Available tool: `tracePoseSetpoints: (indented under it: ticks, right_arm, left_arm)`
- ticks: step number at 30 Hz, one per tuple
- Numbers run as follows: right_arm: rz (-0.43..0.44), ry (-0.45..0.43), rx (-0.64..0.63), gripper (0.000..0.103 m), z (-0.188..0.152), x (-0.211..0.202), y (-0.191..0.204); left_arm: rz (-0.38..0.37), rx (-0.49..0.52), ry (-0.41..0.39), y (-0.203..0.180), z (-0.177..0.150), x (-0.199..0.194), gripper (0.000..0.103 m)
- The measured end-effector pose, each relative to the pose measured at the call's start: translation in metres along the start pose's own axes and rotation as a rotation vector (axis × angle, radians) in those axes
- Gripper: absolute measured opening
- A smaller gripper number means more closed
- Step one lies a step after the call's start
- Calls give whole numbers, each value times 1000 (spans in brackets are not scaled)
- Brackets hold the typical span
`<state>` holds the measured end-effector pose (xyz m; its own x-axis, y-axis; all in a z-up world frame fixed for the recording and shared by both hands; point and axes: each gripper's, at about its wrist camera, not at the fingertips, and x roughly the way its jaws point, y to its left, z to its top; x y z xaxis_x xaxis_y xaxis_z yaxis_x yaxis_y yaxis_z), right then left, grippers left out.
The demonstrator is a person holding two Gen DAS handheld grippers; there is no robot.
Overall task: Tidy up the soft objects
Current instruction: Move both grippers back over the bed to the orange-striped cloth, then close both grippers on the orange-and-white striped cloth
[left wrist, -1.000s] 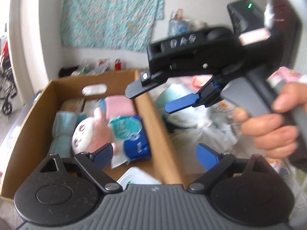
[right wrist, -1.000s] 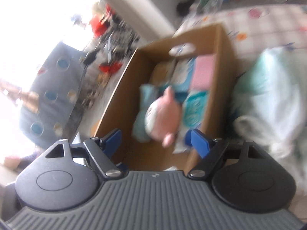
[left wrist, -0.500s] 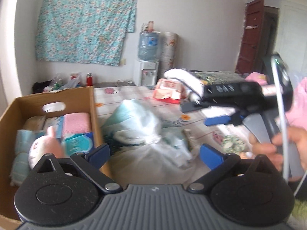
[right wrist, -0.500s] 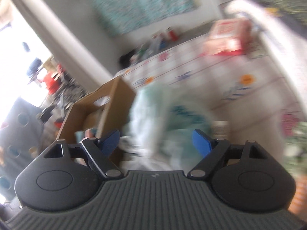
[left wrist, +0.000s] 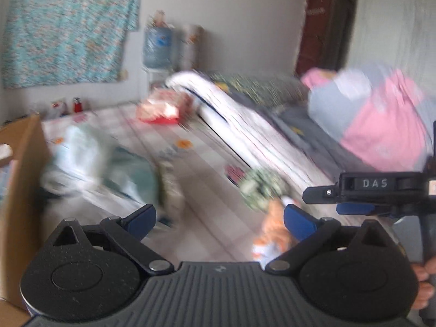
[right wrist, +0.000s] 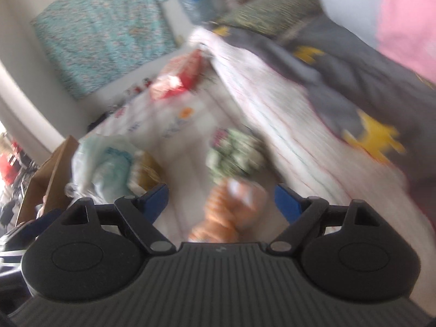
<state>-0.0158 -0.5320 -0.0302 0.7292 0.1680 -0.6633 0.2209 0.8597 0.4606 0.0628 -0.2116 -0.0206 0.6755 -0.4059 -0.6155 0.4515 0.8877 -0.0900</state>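
Both views are motion-blurred. An orange soft toy [right wrist: 226, 212] lies on the patterned mat just ahead of my open, empty right gripper [right wrist: 220, 201]; it also shows in the left wrist view [left wrist: 272, 223]. A green-and-white floral soft bundle [right wrist: 234, 155] lies just beyond it, seen too in the left wrist view [left wrist: 259, 188]. My left gripper [left wrist: 218, 218] is open and empty above the mat. The right gripper's body [left wrist: 376, 190] shows at the right of the left wrist view. The cardboard box [left wrist: 21, 169] is at the far left.
A pale plastic bag of soft goods [left wrist: 90, 163] lies by the box, also in the right wrist view [right wrist: 106, 158]. A red-and-white packet [left wrist: 160, 109] lies further back. A folded white mattress [left wrist: 245, 133] and grey bedding [right wrist: 340, 62] run along the right.
Both grippers have swung right, away from the box with the pink plush, towards the orange toy and floral bundle by the mattress. Both stay open and empty.
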Motion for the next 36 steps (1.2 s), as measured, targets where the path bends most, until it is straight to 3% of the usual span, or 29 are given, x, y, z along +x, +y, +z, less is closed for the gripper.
tracePoseSetpoints:
  ticks: [5,9,12,18,29,32,34,36]
  right_arm:
    - [-31,28,52,85,-13,-7,-31]
    - [-6,41,65,85,-14,-7,-37]
    - [19,62,84,85,-11,0,-39]
    - [71,111,93,84,-7,22,-32]
    - [131,185,135,67,-7,57,-24]
    - [145,207,157,60,-10,66,-25]
    - [155,216,175,54,-12,70,-26]
    - [166,222,186,48,-12,73,-27]
  left_arm:
    - [0,43,61,-19,-25,27,96]
    - [31,65,90,-23,-35,44,81]
    - [9,57,90,-23,-37,50,73]
    - [-58,84,90,-30,-43,57,73]
    - [-125,90,144,-37,-50,77,57]
    - [-141,96,162,-40,-52,80,49]
    - [-154,91,171,-41,-54,82,37]
    - [-156,94,165,-42,-55,81,36]
